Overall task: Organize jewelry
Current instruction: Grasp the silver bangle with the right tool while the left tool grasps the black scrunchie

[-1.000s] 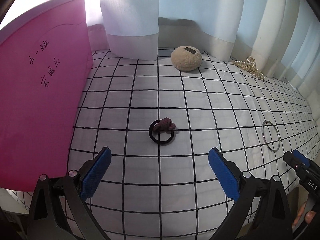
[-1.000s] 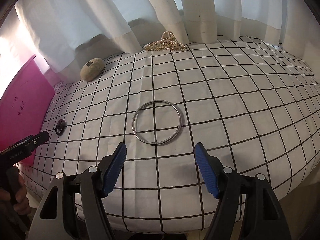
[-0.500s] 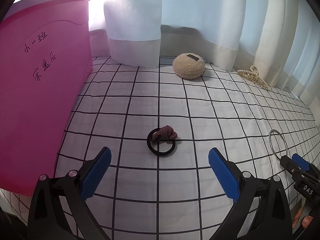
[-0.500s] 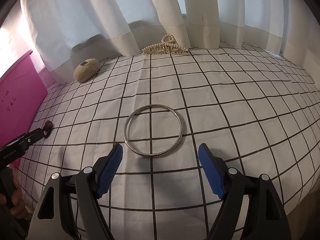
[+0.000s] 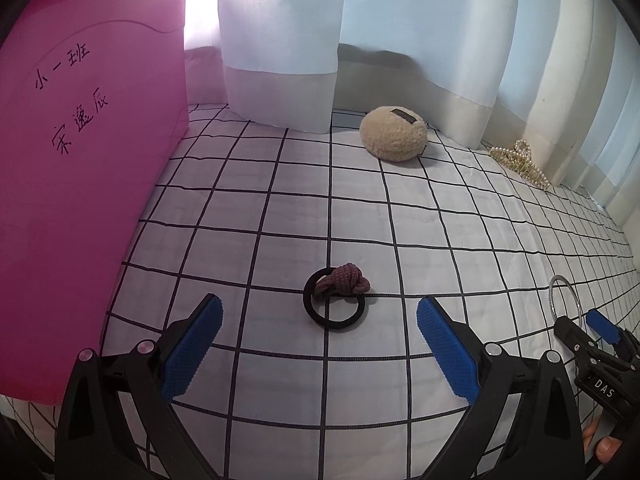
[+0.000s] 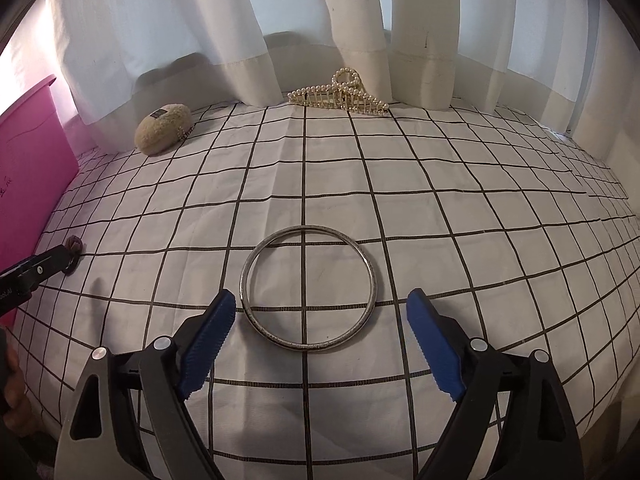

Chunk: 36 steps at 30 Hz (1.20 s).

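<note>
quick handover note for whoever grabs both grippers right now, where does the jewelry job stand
Left gripper: open, empty, aimed at the hair tie.
Right gripper: jaws opening, empty, just short of the metal bangle.
Pearl hair claw and fuzzy pouch lie by the curtain; pink box stands at the left.
Done: nothing visibly put away.
Left: pick up all four, probably for the box.

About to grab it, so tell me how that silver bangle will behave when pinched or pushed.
The silver bangle looks like rigid metal, so it probably won't flex. Lying flat on the checked cloth, it's thin and may slip off the pads. Pushed, it would likely slide, not roll.
</note>
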Tool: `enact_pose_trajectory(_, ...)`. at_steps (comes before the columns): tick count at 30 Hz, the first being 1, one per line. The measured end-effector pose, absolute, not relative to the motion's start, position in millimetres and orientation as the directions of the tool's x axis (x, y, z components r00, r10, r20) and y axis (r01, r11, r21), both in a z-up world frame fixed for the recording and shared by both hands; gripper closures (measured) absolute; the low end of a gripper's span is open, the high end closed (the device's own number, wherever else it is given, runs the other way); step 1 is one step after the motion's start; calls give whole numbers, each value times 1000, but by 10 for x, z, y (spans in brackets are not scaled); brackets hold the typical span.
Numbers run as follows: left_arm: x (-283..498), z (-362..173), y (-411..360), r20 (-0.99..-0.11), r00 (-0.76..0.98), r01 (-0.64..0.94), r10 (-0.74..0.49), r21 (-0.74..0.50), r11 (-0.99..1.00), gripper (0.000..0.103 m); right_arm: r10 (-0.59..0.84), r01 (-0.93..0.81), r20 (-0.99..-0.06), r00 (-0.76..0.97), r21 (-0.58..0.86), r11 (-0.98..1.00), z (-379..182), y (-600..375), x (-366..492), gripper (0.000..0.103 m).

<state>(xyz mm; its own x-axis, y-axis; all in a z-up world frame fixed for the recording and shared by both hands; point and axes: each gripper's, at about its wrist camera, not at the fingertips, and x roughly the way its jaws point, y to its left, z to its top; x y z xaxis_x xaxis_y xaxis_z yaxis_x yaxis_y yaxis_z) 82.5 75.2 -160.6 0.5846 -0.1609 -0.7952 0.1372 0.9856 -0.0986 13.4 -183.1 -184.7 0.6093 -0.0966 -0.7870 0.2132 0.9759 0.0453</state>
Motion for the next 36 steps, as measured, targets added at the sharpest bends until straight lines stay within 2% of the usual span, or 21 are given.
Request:
enact_pose_trajectory(2, 867, -1626, 753, -804, 572, 132, -163, -106, 985, 7, -109, 201, -792, 601, 18, 979, -1870, -1802, 164, 13)
enact_pose_trajectory(6, 940, -1678, 765, -818, 550, 115, -168, -125, 985, 7, -114, 195, -786, 607, 8, 981, -1898, -1804, 175, 9)
enact_pose_trajectory(11, 1011, -1745, 698, -834, 529, 128, -159, -107, 986, 6, -121, 194, -775, 621, 2, 981, -1905, -1800, 180, 9)
enact_pose_trajectory(16, 1030, -1798, 549, -836, 543, 155, -81, 5, 988, 6, -126, 201, -779, 615, 1, 980, -1898, -1799, 221, 9)
enact_pose_trajectory(36, 1057, -1807, 527, -830, 553, 131, -71, 3, 991, 6, -115, 179, -785, 608, -5, 984, -1905, -1819, 343, 9)
